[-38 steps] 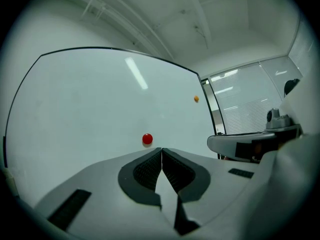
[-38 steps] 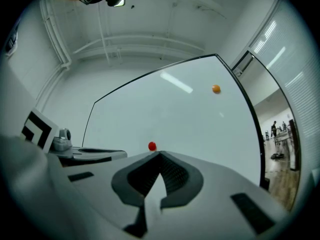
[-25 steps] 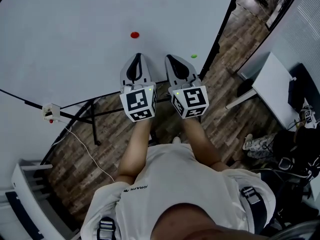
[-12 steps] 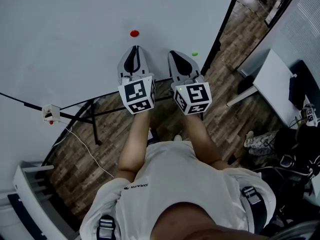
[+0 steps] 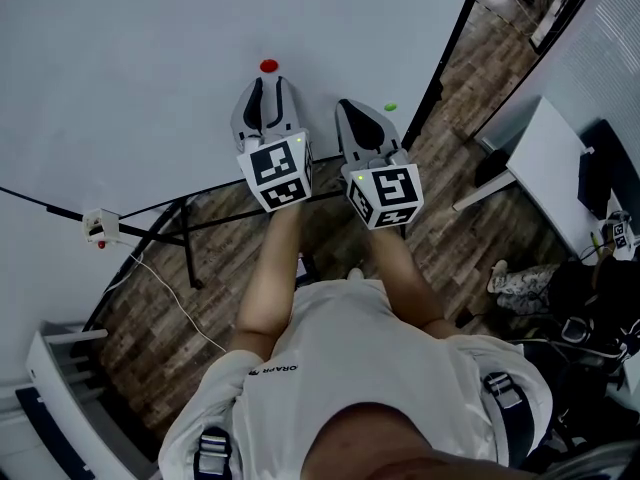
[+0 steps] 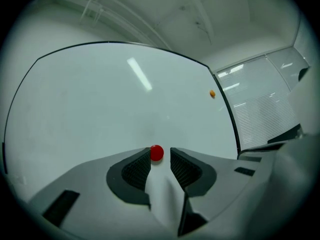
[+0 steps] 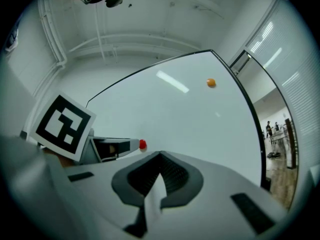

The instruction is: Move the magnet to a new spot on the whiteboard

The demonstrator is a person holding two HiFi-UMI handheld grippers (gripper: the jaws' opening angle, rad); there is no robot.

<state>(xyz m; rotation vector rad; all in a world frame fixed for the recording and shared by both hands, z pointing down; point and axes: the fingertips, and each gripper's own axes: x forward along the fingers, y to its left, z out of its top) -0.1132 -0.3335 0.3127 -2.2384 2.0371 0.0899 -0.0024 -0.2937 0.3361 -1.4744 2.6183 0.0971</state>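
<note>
Left gripper [image 5: 262, 82] is up at the whiteboard [image 5: 130, 58] with its jaws apart (they've just been opening), and the red magnet [image 6: 156, 153] lines up right in the gap at the tips. In the left gripper view the magnet sits close to the left-hand pad with board showing on the other side, so nothing is squeezing it. The head view puts it just past the tips, stuck flat on the board. Right gripper [image 7: 160, 155] hangs just beside the left one, jaws closed together on nothing, and looks to have no part in this step.

Best guess is that this is the reach-and-line-up step and the pick itself isn't done. The next move probably calls for easing the left gripper a touch further in so the pads straddle the magnet, closing on it, then taking it to a bare patch. There's plenty of free board, with only an orange magnet [image 7: 211, 83] higher up and a green magnet [image 5: 389, 107] near the right edge to steer clear of. The grip wants to be square, since a small round magnet could pop out sideways.
</note>
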